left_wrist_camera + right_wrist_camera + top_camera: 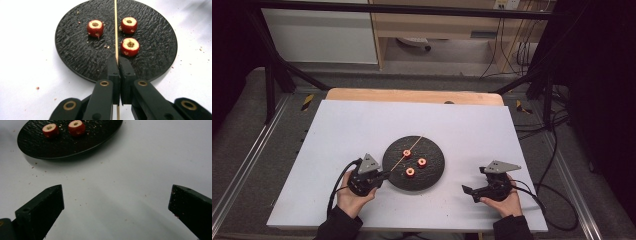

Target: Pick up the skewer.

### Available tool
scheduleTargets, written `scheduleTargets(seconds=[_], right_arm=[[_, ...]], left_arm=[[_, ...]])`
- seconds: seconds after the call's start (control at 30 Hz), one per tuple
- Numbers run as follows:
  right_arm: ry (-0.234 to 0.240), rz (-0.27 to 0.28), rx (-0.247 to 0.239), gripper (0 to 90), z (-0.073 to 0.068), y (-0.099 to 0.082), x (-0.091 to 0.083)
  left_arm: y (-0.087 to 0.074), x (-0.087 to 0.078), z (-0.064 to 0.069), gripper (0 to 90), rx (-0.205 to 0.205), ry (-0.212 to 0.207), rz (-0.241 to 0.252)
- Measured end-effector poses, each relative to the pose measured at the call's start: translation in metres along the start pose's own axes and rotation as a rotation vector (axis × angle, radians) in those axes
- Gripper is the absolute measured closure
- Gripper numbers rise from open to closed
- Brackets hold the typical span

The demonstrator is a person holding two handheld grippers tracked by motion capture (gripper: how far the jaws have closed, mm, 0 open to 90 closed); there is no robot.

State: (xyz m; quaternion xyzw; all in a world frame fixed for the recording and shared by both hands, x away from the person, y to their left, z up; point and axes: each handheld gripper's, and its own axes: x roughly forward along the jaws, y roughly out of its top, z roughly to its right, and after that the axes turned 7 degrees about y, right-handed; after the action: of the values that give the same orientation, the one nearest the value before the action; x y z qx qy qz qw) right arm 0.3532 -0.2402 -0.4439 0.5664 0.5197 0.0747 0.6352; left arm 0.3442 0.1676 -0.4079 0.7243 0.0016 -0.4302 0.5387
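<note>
The person's forearms come in over the near edge of the table, one hand on each tool. The left hand (353,196) is cupped under its tool from below and behind, wrist low to the white table (362,125), so that the left gripper (384,175) points level and slightly toward the far right, its tips just over the near-left rim of the black plate (434,172). Its jaws are pressed together on a thin wooden skewer (116,30), pinching it near one end. In the left gripper view the skewer runs straight out from between the jaws across the plate, and a short stub shows behind the pads.

The skewer lies low over the plate, slanting from its near-left rim to its far rim. Three red cored fruit pieces (130,46) sit on the plate, hollow side up: one on one side of the skewer and two on the other, all close to it but not on it.

The right hand (504,202) rests near the table's near-right corner, well apart from the plate, palm under the tool. The right gripper (468,192) points left toward the plate with its jaws spread wide and nothing between them.
</note>
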Motion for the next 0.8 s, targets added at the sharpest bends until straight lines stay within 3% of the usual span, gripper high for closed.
scheduleTargets(seconds=[0.13, 0.5, 0.8], right_arm=[[0.000, -0.014, -0.024, 1.1, -0.006, 0.010, 0.006], [-0.004, -0.054, -0.014, 2.2, -0.015, 0.045, 0.020], [-0.003, -0.102, -0.013, 2.9, -0.021, 0.073, 0.035]], left_arm=[[-0.007, -0.007, -0.004, 88.2, -0.015, 0.007, 0.020], [-0.030, -0.021, -0.018, 88.2, -0.039, 0.001, 0.050], [-0.042, -0.025, -0.021, 88.2, -0.037, -0.010, 0.063]])
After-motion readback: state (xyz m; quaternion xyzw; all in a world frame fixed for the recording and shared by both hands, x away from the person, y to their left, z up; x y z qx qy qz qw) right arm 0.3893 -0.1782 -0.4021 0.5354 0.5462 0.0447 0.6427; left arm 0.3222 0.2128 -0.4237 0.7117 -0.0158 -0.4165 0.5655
